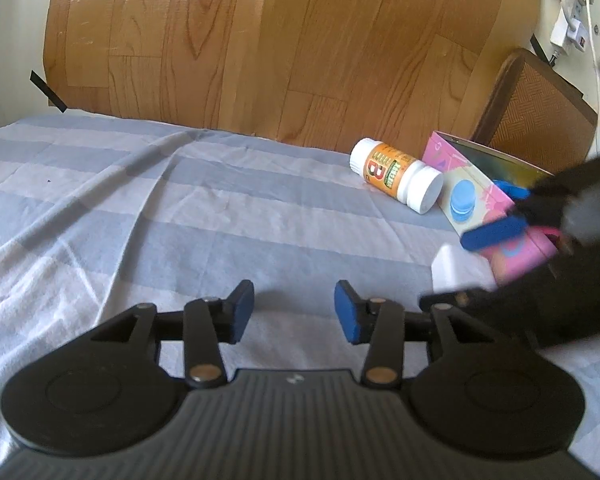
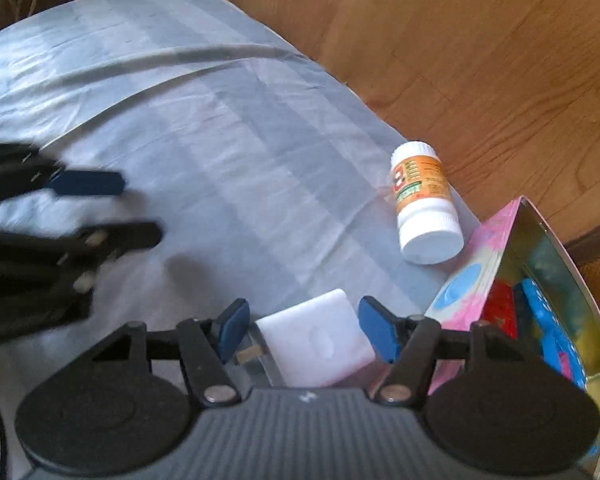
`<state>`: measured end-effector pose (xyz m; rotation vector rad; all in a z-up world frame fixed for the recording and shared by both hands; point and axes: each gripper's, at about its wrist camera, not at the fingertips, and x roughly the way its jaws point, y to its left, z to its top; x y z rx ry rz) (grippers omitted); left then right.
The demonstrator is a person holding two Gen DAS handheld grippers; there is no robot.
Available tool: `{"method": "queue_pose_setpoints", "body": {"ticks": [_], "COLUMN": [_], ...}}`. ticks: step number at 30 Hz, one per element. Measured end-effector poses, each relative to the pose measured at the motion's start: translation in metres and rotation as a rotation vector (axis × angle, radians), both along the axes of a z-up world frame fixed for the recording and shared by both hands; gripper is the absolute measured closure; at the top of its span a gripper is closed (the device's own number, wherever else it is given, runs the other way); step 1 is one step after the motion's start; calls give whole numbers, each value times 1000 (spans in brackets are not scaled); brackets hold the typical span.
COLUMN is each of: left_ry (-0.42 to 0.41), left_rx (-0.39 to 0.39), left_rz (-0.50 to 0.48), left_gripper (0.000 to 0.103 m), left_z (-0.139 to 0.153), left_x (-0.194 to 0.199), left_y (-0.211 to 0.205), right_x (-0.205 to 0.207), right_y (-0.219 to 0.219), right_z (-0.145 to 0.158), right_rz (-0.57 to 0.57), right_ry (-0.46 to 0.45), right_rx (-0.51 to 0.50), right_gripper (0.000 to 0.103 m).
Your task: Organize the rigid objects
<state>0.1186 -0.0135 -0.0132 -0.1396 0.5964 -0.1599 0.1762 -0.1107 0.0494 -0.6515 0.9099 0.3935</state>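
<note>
A bed covered with a pale blue and white striped sheet (image 1: 180,208) fills both views, with wood-patterned flooring beyond its far edge. The landmark is a pink box (image 2: 472,276), open at the top, standing at the edge of the bed nearest the floor; its side shows blue circles and its shiny inside holds red and blue toy pieces (image 2: 540,320). Just beside the box, on the side toward the far end of the bed, a white pill bottle (image 2: 424,204) with an orange label lies on its side on the sheet, its cap pointing toward the box and nearly touching it. On the near side of the box, close against its wall, a white block-shaped plug adapter (image 2: 320,340) lies on the sheet with a metal prong visible at one end. The right gripper (image 2: 308,330) points down over this adapter, its blue-padded jaws standing apart with the adapter between them; the pads do not appear to press on it, with a gap on each side. The left gripper (image 1: 296,312) hovers over bare sheet, well away from the box toward the middle of the bed, its jaws apart with nothing between them. In the left wrist view the right gripper appears as a blurred dark shape in front of the box.
</note>
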Motion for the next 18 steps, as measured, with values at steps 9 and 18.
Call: {"method": "queue_pose_setpoints", "body": {"ticks": [9,18], "left_ry": [2,-14], "left_rx": [0,-87], "left_rz": [-14,-315], "left_gripper": [56,20], "left_z": [1,22], "left_x": [-2,11], "left_y": [0,-28], "right_x": [-124,-140], "right_y": [-12,-75], "right_z": [-6,-16], "right_rz": [109,-245], "right_ry": [-85,-206], "right_rx": [104,477], "right_gripper": [85,66]}}
